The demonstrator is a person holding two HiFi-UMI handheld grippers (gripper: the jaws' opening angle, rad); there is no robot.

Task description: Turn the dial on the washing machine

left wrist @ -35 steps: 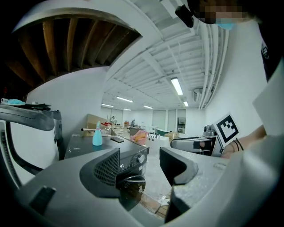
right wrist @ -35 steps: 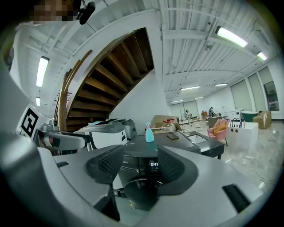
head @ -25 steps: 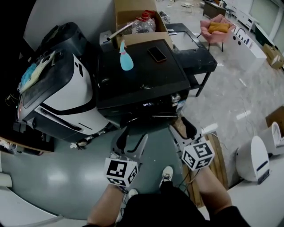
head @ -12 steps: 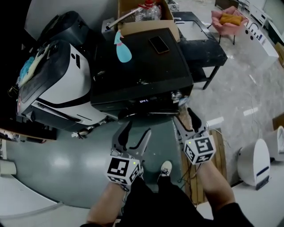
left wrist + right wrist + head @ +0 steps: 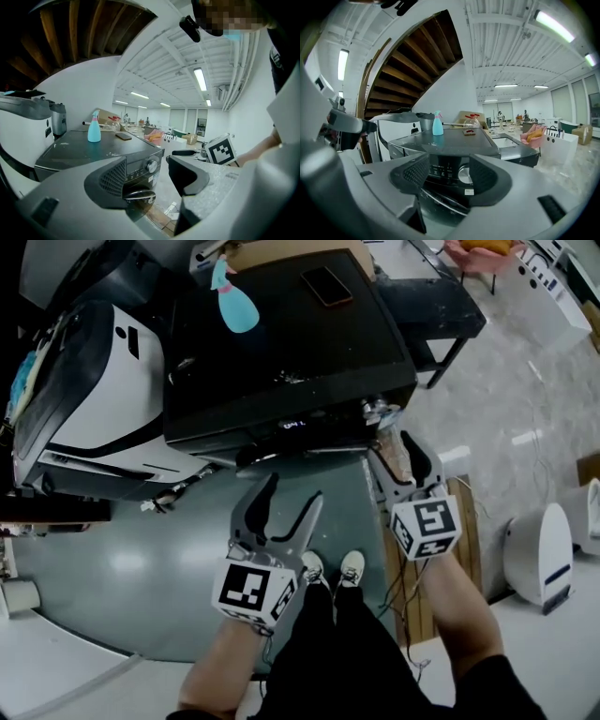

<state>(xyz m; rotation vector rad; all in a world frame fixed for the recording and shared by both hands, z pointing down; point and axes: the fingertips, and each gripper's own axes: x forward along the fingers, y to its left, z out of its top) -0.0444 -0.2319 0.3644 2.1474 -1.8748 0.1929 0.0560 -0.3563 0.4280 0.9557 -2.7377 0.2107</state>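
Observation:
The black washing machine (image 5: pixel 281 334) stands in front of me, with its silver dial (image 5: pixel 373 412) at the right end of the front panel. My right gripper (image 5: pixel 398 454) is open, just short of the dial and not touching it. In the right gripper view the dial (image 5: pixel 464 175) shows in the gap of that gripper (image 5: pixel 450 177), towards the right jaw. My left gripper (image 5: pixel 281 512) is open and empty, lower and further back, before the machine's door. The left gripper view shows the dial (image 5: pixel 151 165) ahead between that gripper's (image 5: pixel 147 176) jaws.
A blue spray bottle (image 5: pixel 232 306) and a phone (image 5: pixel 326 285) lie on the machine's top. A white-and-black appliance (image 5: pixel 94 399) stands at its left, a black table (image 5: pixel 441 306) behind at right. A wooden pallet (image 5: pixel 469 549) and a white device (image 5: pixel 544 549) are on the floor at right.
Both grippers have moved forward towards the machine's front, the right one closing in on the dial. The machine has slid up in the head view. Both jaws stay open.

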